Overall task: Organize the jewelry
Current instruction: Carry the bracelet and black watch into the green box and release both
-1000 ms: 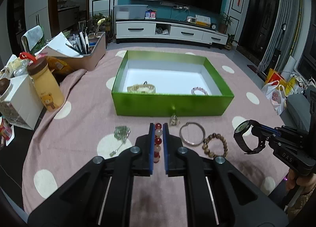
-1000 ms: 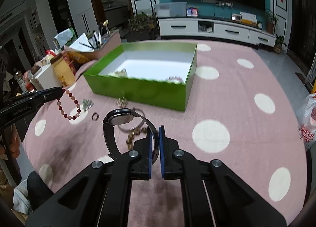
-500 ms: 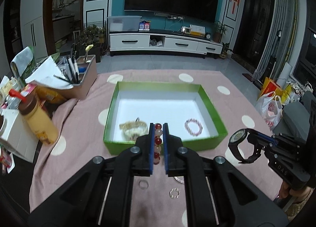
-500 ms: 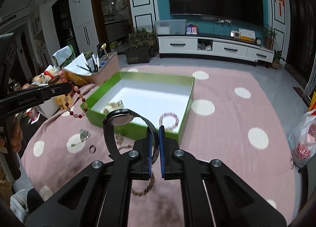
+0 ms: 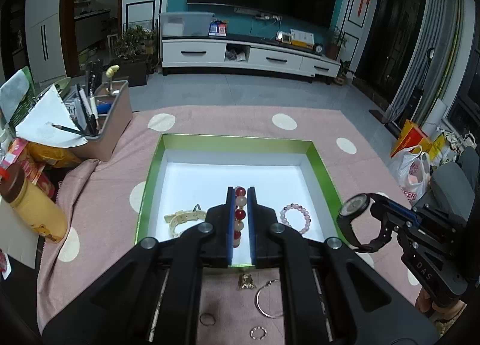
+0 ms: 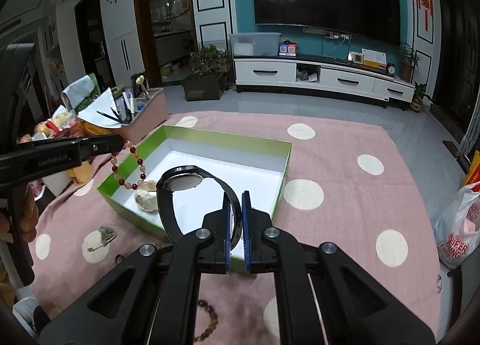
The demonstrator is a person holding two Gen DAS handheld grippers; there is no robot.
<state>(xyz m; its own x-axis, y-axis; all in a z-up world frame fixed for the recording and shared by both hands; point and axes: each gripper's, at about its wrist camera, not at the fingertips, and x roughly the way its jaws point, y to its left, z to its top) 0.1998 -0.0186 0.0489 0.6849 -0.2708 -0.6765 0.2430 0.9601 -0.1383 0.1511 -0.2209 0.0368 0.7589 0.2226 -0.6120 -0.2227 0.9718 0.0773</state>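
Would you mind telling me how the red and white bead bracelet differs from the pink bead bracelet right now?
The red and white bead bracelet is clamped in the left gripper above the green box; the pink bead bracelet lies loose on the box's white floor. The first alternates large red and pale beads; the second has smaller, uniformly pinkish beads. Both are closed bead loops.

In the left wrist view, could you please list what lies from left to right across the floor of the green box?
Cream watch → red and white bead bracelet, clamped in the shut left gripper → pink bead bracelet. Past the green box rim, the right gripper holds a black watch.
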